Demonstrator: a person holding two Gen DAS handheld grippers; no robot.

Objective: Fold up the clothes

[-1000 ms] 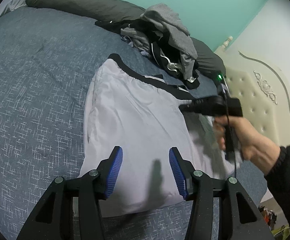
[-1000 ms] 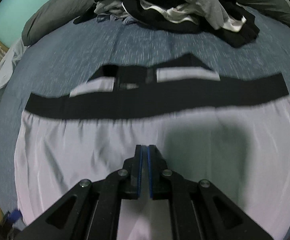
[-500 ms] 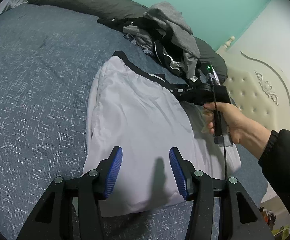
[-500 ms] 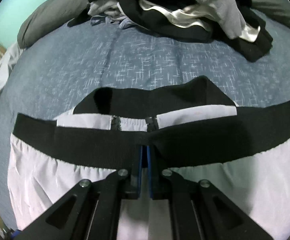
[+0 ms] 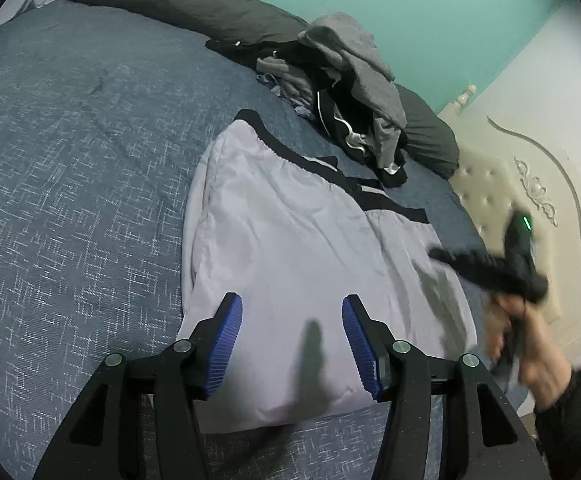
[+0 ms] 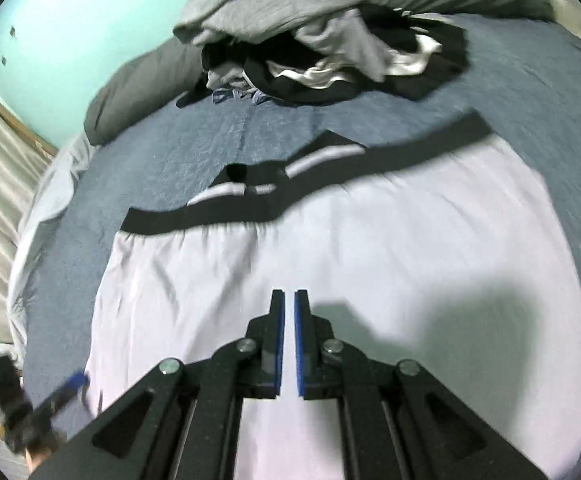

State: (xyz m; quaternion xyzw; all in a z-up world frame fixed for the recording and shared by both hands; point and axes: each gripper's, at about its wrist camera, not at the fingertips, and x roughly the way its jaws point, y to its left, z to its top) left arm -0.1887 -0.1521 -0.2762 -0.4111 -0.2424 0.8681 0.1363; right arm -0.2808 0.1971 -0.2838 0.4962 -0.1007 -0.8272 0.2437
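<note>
Hovering over pale shorts (image 5: 290, 240): left gripper (image 5: 292, 344) apart, jaws just widened, empty; right gripper (image 6: 286, 344) together, empty.

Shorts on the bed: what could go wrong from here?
1. The right gripper is shut with nothing between its pads above the shorts; it cannot pinch cloth until it opens.
2. The left gripper hangs open over the near hem; a shallow bite might lift only the top layer.
3. The clothes pile lies close beyond the black waistband; folding that way could snag it.
</note>
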